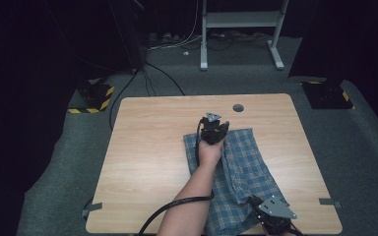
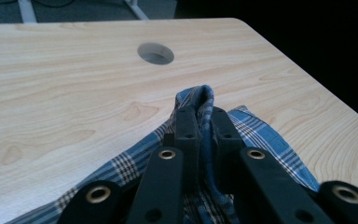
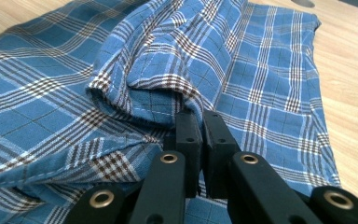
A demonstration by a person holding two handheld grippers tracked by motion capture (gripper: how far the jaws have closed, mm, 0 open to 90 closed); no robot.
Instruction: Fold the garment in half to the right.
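A blue plaid cloth (image 1: 238, 177) lies on the right half of the wooden table (image 1: 147, 157), from its middle to the near edge. My left gripper (image 1: 213, 129) sits at the cloth's far edge, shut on a pinched fold of the cloth (image 2: 205, 100) that sticks up between its jaws. My right gripper (image 1: 270, 216) is at the near right corner of the cloth, shut on a folded hem (image 3: 168, 100) of the cloth. In the right gripper view the cloth (image 3: 242, 60) spreads out flat beyond the jaws.
A round cable hole (image 1: 237, 107) is set in the table just beyond the left gripper, also seen as the hole (image 2: 155, 53) in the left gripper view. A white desk frame (image 1: 241, 29) stands on the grey floor beyond. Black-and-yellow marked bases (image 1: 96, 98) flank the table.
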